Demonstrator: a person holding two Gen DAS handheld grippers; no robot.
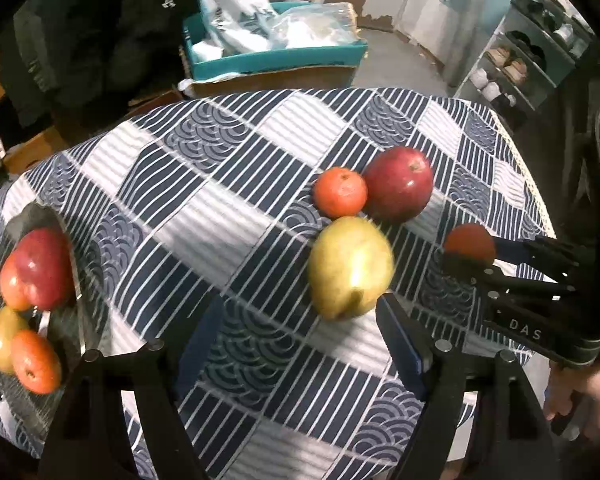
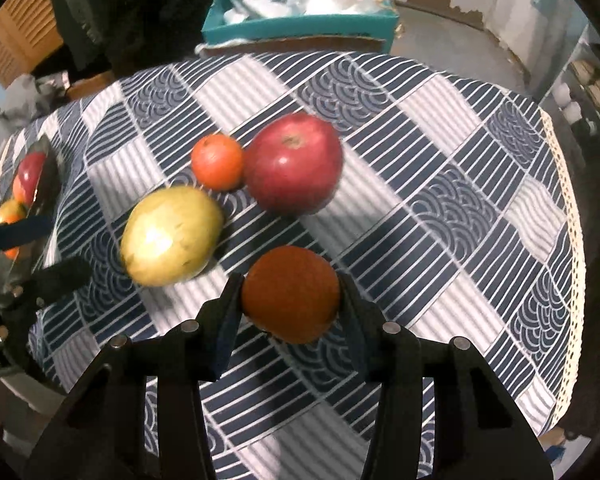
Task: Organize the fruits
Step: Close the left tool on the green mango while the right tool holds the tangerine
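Orange, dimpled skin sits clamped between your right gripper [image 2: 291, 298] jaws: the orange [image 2: 290, 294] is pinched on both sides and held clear above the blue-and-white patterned cloth [image 2: 440, 184] on the bench. Your left gripper [image 1: 300, 344] has its jaws spread fairly wide with nothing between them; no pad touches fruit. The yellow-green pear [image 1: 350, 268] lies on the cloth just ahead of that gap, nearer the right-hand finger. Beyond the pear, a small tangerine [image 1: 340, 192] sits touching a big red apple [image 1: 400, 184]; whether the pear touches the tangerine you cannot tell from the blur. In the left wrist view your right gripper comes in from the right edge with the orange at its tip, and your right hand [image 1: 576, 400] shows at the lower right. At the far left of the bench a dark glossy tray [image 1: 80, 320] holds a red apple [image 1: 44, 268], two reddish-orange fruits, and a yellowish one, packed together. A teal box [image 1: 276, 60] of white bags stands past the bench edge.
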